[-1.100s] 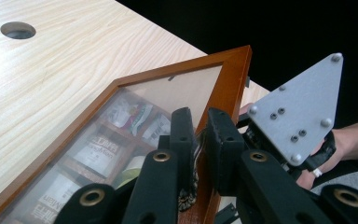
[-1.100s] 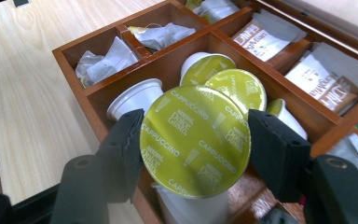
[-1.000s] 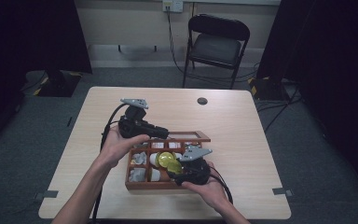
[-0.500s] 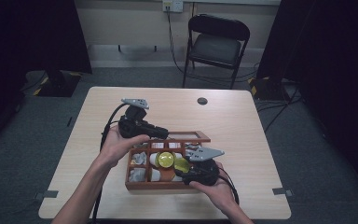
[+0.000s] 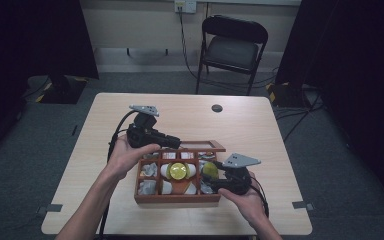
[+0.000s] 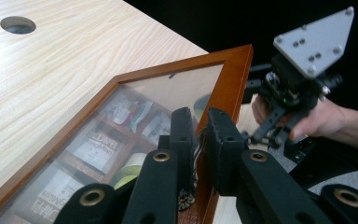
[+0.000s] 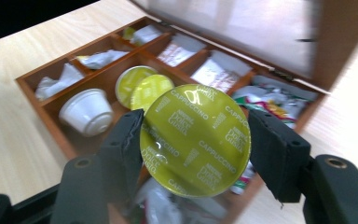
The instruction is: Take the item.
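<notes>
A wooden compartment box [image 5: 177, 198] sits on the table with its glass lid [image 5: 202, 146] raised. My left gripper [image 5: 177, 142] is shut on the lid's wooden frame [image 6: 233, 74], its jaws [image 6: 201, 123] clamped over the frame's edge. My right gripper [image 5: 207, 176] hovers at the box's right end, shut on a yellow-green cappuccino capsule [image 7: 196, 140] held by its rim, foil face toward the camera. Two more green capsules [image 7: 142, 86] and a white one [image 7: 86, 112] lie in the compartments, with sachets around them.
The box lies near the table's front edge [image 5: 180, 232]. A cable hole [image 5: 217, 108] is at the table's far side, and a folding chair [image 5: 232, 47] stands behind it. Bare tabletop lies to the left and right of the box.
My right gripper has drawn to the right over the box with the yellow-green capsule in it. The left gripper has stayed on the raised lid.
</notes>
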Available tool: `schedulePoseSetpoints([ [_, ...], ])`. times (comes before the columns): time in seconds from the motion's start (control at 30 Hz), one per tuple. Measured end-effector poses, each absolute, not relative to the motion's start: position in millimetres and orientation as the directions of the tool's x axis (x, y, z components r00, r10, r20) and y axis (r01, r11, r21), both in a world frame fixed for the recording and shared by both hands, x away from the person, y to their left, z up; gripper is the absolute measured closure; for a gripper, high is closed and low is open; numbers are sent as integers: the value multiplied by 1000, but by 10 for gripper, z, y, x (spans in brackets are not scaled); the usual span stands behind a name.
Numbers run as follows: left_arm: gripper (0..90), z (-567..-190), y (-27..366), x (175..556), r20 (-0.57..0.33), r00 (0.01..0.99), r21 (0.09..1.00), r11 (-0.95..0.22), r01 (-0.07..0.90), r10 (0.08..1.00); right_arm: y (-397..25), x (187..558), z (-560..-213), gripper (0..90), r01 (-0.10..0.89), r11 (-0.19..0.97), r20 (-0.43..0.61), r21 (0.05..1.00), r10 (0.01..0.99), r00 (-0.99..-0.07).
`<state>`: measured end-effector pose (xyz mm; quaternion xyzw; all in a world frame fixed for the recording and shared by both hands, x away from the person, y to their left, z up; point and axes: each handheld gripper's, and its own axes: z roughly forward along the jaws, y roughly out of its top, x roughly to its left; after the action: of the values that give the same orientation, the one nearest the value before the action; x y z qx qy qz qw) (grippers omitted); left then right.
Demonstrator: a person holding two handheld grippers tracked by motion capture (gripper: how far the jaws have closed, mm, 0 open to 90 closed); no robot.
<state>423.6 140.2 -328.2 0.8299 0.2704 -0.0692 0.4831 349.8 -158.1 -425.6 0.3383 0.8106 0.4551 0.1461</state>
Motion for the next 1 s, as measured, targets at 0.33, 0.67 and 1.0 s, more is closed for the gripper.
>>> schedulePoseSetpoints([
  [0.33,814,-3282,1405,4239,-377,844,766,-384,516,381,-1795,3623,-4314,382,434,343,55,833,729,-682],
  [0.67,814,-3281,1402,4235,-373,846,766,-387,513,382,-2029,3765,-4355,381,465,301,65,833,781,-621],
  [1.0,814,-3280,1396,4231,-370,847,766,-391,511,382,-2201,3951,-4508,381,504,282,69,816,819,-570],
])
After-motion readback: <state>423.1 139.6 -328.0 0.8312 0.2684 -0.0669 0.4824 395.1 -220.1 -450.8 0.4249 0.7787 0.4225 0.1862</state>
